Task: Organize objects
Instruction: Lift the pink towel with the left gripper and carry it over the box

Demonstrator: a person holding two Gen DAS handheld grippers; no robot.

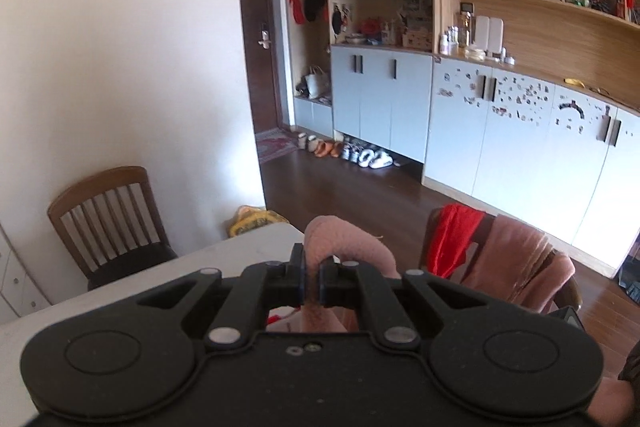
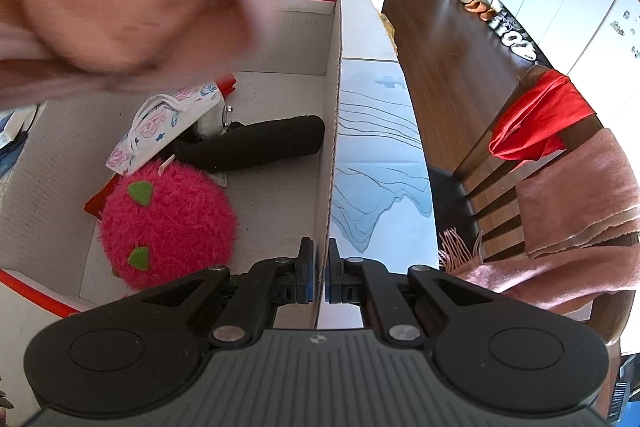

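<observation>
Left gripper point(image 1: 311, 277) pinching fuzzy pink cloth point(image 1: 340, 239) — right gripper point(image 2: 318, 275) clamped on cardboard box wall point(image 2: 334, 131)

Daylight fills my room: a white wall point(image 1: 120, 67) at ten o'clock, dark wood floor point(image 1: 340, 187) ahead. Pale cabinets point(image 1: 520, 139) run toward two o'clock, and a slatted wooden chair point(image 1: 108, 223) stands at nine.

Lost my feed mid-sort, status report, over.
Left gripper shut on pink cloth, lifted over the box. Right gripper shut on cardboard box wall, steadying it. Plush, mask, black roll already inside; nothing blocking.
</observation>
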